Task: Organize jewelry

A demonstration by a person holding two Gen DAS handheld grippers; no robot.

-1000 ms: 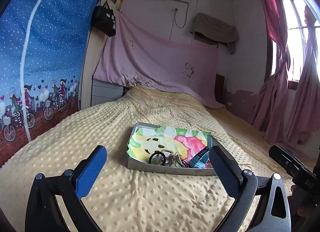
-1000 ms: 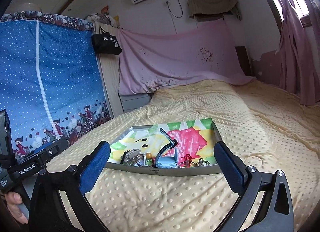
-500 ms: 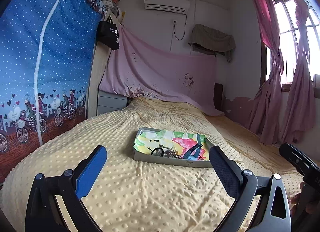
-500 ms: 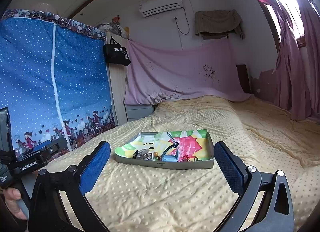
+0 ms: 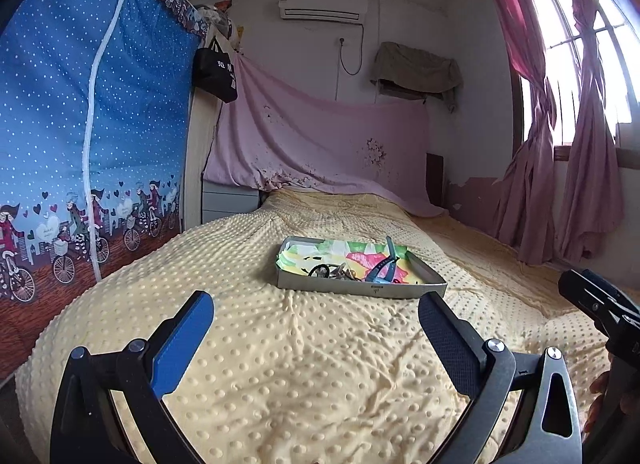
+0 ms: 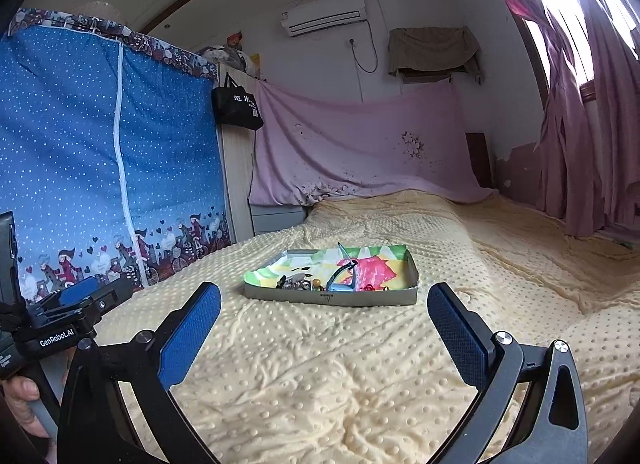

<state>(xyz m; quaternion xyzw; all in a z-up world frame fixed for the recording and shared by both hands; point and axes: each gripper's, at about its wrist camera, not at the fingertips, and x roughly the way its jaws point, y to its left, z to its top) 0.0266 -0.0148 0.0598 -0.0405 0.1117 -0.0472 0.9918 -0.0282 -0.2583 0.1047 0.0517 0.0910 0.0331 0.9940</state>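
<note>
— Both claws hung wide apart and empty over the bed: the left claw (image 5: 316,326) and the right claw (image 6: 324,314) each showed blue pads spread to the edges of their own view, gripping nothing.

— And the jewelry?

— It sat in a shallow tray (image 5: 360,288) well beyond both claws, on the yellow dotted blanket (image 5: 320,364). The tray had a bright cartoon lining. Along its near edge lay a heap of small pieces (image 6: 298,283), with a blue watch strap (image 6: 340,276) arching up just right of them. Tiny red and metal bits (image 6: 370,287) rested further right; too small to tell apart.

— Anything else close by?

— A hand (image 6: 24,404) gripped the left claw's handle at the right camera's left edge. A blue curtain (image 5: 80,144) hung left of the bed.
</note>
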